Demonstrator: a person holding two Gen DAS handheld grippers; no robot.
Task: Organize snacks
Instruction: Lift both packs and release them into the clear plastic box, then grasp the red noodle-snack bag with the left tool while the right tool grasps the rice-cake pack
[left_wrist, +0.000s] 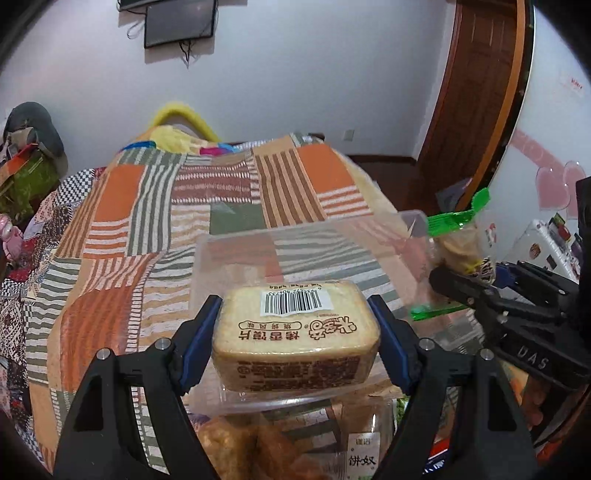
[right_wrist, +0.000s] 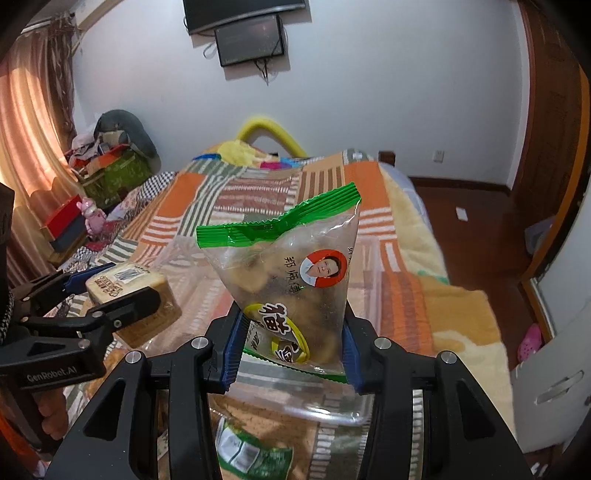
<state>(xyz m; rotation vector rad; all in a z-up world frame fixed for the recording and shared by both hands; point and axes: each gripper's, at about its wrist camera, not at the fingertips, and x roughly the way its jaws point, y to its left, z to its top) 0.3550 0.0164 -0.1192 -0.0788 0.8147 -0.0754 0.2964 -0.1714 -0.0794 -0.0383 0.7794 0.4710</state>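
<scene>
Above the clear bin's (left_wrist: 207, 258) near edge on the bed (left_wrist: 122, 206), the left gripper (left_wrist: 295, 343) clamps a bread pack (left_wrist: 295, 332) — lengthwise across — while the right gripper (right_wrist: 291, 339) pinches an upright green-topped snack bag (right_wrist: 288, 273).

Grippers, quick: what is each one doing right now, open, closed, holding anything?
Left gripper: closed on the tan bread-slice packet.
Right gripper: closed on the clear snack bag with green seal.

White walls (left_wrist: 295, 74), patchwork-covered bed (left_wrist: 147, 206), wooden door (left_wrist: 476, 92).
</scene>
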